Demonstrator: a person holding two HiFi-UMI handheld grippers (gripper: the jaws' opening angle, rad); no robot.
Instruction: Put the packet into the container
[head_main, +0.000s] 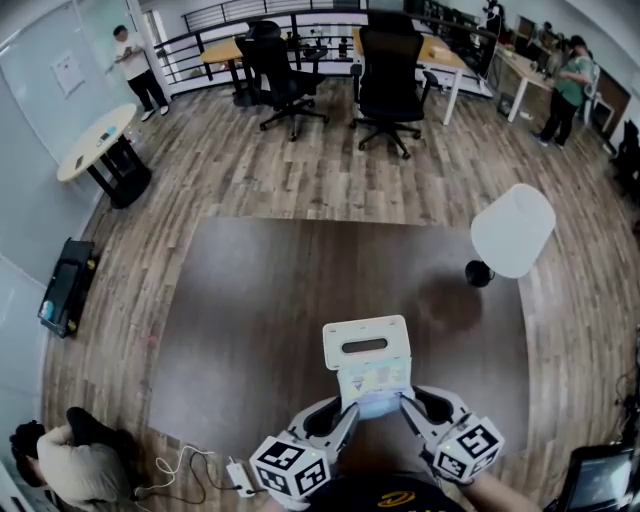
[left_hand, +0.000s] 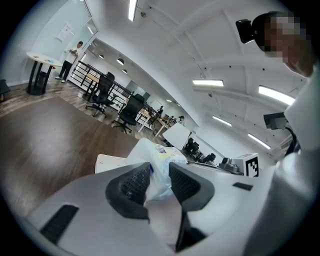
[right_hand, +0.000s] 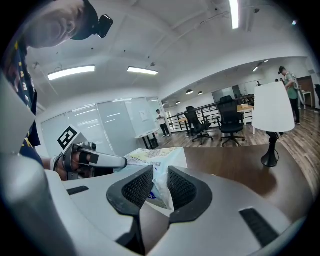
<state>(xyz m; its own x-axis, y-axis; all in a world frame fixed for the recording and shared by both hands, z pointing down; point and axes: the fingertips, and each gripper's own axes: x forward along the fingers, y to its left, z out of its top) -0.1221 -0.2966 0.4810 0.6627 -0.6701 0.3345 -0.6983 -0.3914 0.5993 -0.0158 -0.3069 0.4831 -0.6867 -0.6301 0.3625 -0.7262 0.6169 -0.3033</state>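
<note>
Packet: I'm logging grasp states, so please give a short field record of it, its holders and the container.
packet: pale, printed, held above the table
left gripper: jaws shut on packet's left end
right gripper: jaws shut on packet's right end
container: white, slotted top, on table, just beyond packet
packet in container: not yet

A dark brown tabletop (head_main: 280, 320) stands on a wood-plank floor (head_main: 330, 180), with a white-shaded lamp (head_main: 512, 230) near its right edge. Beyond it, two black office chairs (head_main: 285, 70) stand by wooden desks (head_main: 440, 50) along a black railing (head_main: 215, 15), and a round white table (head_main: 95, 140) sits near the pale glass wall (head_main: 35, 80) at left. Long light strips (left_hand: 207, 82) glow on the white ceiling (left_hand: 175, 40).
</note>
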